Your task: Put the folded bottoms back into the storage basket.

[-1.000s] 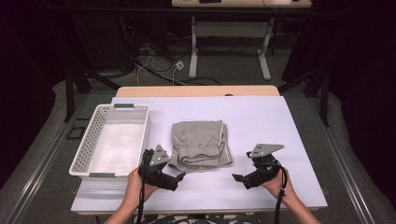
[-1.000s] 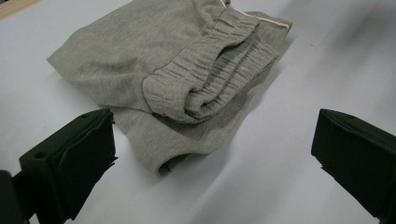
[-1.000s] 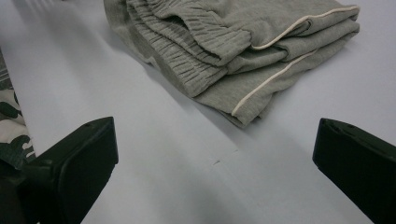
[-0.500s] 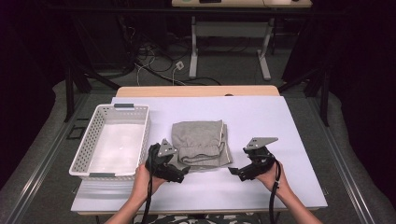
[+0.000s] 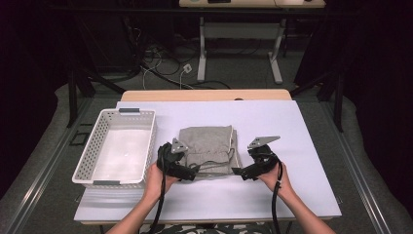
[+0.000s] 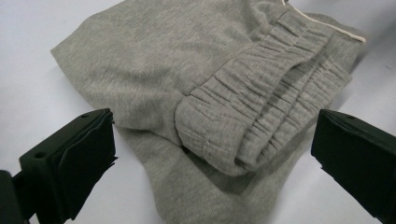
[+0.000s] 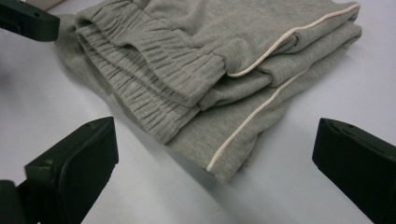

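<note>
A folded pair of grey sweatpants (image 5: 207, 146) with cream piping lies in the middle of the white table. Its gathered waistband (image 6: 261, 116) faces me, and the same waistband (image 7: 149, 70) appears in the right gripper view beside the piped edge. My left gripper (image 5: 191, 174) sits at the near left corner of the pants, open, with the cloth (image 6: 140, 70) between and beyond its jaws. My right gripper (image 5: 239, 171) is at the near right corner, open, jaws wide on either side of the folded corner (image 7: 233, 154).
A white perforated basket (image 5: 85, 163) stands empty at the left of the table. The white table sheet (image 5: 292, 126) stretches bare to the right and behind the pants. A wooden edge (image 5: 204, 95) marks the far side, with desk legs and cables on the floor beyond.
Both grippers have moved forward and inward, from the near table edge to the near corners of the pants. Both stay open.
</note>
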Motion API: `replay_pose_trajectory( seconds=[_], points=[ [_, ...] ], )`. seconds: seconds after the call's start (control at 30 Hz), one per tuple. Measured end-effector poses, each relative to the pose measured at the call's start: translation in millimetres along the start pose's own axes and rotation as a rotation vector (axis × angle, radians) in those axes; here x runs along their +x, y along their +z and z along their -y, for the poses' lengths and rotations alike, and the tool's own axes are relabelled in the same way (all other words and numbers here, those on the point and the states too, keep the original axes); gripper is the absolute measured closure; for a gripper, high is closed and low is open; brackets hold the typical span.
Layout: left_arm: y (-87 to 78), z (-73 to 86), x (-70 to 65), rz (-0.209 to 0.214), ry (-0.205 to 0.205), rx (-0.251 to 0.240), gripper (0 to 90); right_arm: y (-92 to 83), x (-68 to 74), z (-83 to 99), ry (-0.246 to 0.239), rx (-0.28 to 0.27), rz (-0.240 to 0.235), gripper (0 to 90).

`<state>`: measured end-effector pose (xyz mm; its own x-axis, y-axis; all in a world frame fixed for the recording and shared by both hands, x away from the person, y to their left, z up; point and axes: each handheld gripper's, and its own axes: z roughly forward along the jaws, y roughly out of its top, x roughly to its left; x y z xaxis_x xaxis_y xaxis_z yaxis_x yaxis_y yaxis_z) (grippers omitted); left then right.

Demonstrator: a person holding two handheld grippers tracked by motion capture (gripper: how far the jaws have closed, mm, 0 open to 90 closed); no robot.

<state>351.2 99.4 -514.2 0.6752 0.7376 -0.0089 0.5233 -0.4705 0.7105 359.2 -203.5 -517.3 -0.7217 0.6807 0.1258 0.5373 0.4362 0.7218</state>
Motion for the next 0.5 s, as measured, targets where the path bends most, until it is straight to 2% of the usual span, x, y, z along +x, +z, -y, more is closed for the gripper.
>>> replay_pose_trajectory(
  seconds=[0.3,0.5],
  points=[
    [14.1,-8.2,6.8,0.011,-0.038,0.006,0.0,13.7,-5.0,-8.0,0.014,0.019,0.020,0.4],
    [26.2,-11.8,12.5,0.013,-0.059,0.026,0.0,24.4,-9.7,-13.2,0.050,0.029,0.014,0.6]
  ],
)
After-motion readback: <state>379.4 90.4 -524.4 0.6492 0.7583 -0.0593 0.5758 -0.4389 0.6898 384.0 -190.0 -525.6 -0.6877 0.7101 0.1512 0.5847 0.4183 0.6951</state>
